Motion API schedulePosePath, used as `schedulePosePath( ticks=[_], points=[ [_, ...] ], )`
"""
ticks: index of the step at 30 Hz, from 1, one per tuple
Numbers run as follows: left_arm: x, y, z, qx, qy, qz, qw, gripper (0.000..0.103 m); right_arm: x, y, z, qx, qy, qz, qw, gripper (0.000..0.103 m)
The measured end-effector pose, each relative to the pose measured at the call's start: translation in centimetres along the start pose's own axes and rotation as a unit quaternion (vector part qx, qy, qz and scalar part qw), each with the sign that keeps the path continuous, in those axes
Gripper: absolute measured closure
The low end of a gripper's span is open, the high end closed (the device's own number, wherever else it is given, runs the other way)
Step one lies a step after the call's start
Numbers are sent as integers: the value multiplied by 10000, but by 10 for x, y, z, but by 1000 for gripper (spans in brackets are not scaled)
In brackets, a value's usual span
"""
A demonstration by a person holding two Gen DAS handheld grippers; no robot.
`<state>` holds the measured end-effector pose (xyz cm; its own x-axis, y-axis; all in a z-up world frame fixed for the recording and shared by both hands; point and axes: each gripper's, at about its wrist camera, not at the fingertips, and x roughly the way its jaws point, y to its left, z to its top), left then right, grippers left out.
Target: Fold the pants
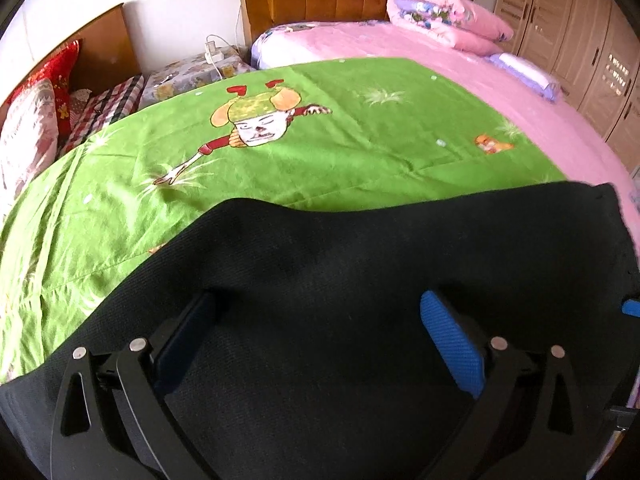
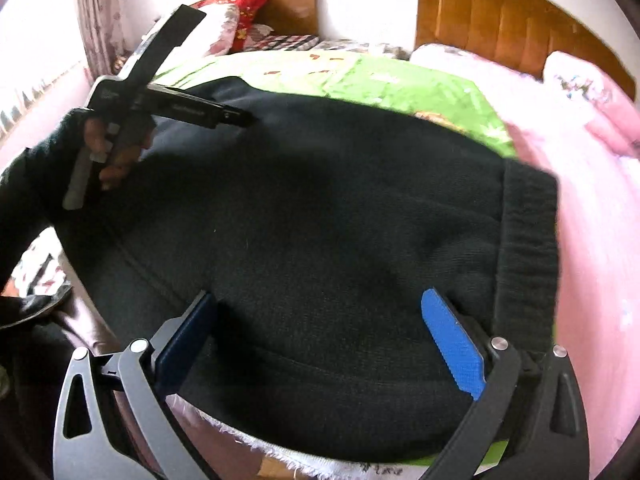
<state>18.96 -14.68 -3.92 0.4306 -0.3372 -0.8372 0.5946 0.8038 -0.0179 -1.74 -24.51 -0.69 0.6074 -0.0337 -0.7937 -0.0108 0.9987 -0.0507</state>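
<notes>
pants [image 1: 360,264]: 1, black, on bed | left hand-held gripper [image 1: 318,320]: spread | right hand-held gripper [image 2: 320,316]: spread

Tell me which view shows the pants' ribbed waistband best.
The right wrist view: the ribbed waistband of the black pants runs in plain sight down their right side. The left wrist view shows only the pants' plain fabric and a far corner, no ribbing discernible.

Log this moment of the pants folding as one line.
left gripper: open | right gripper: open | black pants: spread on green sheet
</notes>
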Motion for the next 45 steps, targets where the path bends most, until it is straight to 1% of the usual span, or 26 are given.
schedulePosePath(
  ticks=[1, 3, 4, 7, 8, 9, 11, 14, 16, 17, 18, 20, 21, 25, 27, 30, 32, 33, 34, 35, 36, 37, 39, 41, 42, 45],
  points=[
    [-8, 3, -2, -106, -94, -10, 9999, 2, -12, 2, 4, 116, -148, -200, 9996, 6],
    [-31, 9, -6, -254, -418, 46, 9988, 2, -48, 5, 18, 672, -730, 30, 9951, 4],
    [-50, 14, -13, -295, -704, -2, 9971, 2, -76, 7, 28, 1084, -1251, 398, 9854, 4],
    [-92, 31, -38, -346, -1051, 271, 9935, 2, -115, 28, 46, 1709, -2030, 741, 9613, 4],
    [-100, 38, -47, -390, -1054, 390, 9929, 2, -122, 36, 51, 1966, -2137, 911, 9526, 4],
    [-110, 51, -62, -474, -1060, 527, 9918, 2, -128, 50, 56, 2353, -2214, 1370, 9364, 4],
    [-132, 77, -93, -649, -1150, 806, 9880, 2, -134, 74, 69, 2617, -2174, 2160, 9152, 4],
    [-172, 128, -147, -1113, -1236, 1303, 9774, 2, -144, 131, 96, 2612, -1838, 3061, 8968, 4],
    [-202, 166, -183, -1497, -1270, 1829, 9633, 2, -153, 173, 118, 2253, -1489, 3715, 8883, 4],
    [-215, 182, -199, -1663, -1264, 2094, 9553, 2, -158, 191, 126, 2041, -1355, 3866, 8891, 4],
    [-235, 213, -225, -2001, -1211, 2515, 9392, 2, -162, 209, 134, 1785, -1251, 4019, 8893, 4],
    [-262, 252, -259, -2513, -1145, 2975, 9139, 2, -170, 242, 150, 1284, -1018, 4237, 8908, 4],
    [-278, 277, -278, -2833, -1111, 3240, 8958, 2, -172, 251, 155, 1119, -939, 4273, 8922, 4],
    [-311, 334, -332, -3665, -988, 3741, 8461, 2, -161, 287, 170, 780, -410, 4458, 8908, 4],
    [-316, 347, -349, -3954, -944, 3777, 8319, 2, -153, 304, 172, 693, -270, 4354, 8971, 4],
    [-311, 357, -367, -4198, -918, 3649, 8260, 2, -141, 315, 174, 796, -115, 4334, 8976, 4],
    [-303, 360, -376, -4350, -950, 3413, 8278, 2, -131, 314, 177, 994, 120, 4454, 8897, 4],
    [-299, 361, -379, -4443, -1023, 3187, 8310, 2, -129, 312, 180, 1006, 70, 4529, 8859, 4],
    [-296, 366, -384, -4642, -1156, 2741, 8343, 2, -118, 308, 185, 909, -203, 4489, 8887, 4],
    [-291, 368, -386, -4831, -1281, 2307, 8349, 2, -104, 308, 188, 745, -370, 4239, 9019, 4],
    [-285, 375, -390, -5085, -1493, 1651, 8318, 2, -89, 314, 190, 545, -435, 3842, 9206, 4],
    [-281, 380, -391, -5238, -1650, 1237, 8265, 2, -54, 329, 192, 27, -428, 2942, 9548, 4],
    [-271, 392, -395, -5611, -1951, 419, 8033, 2, -5, 351, 188, -731, -292, 2074, 9751, 4],
    [-260, 401, -394, -5760, -2110, -94, 7897, 2, 50, 375, 174, -1640, -236, 1088, 9802, 5],
    [-256, 406, -392, -5841, -2105, -240, 7836, 2, 68, 382, 167, -1893, -191, 847, 9781, 5],
    [-241, 414, -385, -5877, -1888, -516, 7851, 2, 110, 387, 142, -2297, 344, 770, 9696, 5]
  ],
)
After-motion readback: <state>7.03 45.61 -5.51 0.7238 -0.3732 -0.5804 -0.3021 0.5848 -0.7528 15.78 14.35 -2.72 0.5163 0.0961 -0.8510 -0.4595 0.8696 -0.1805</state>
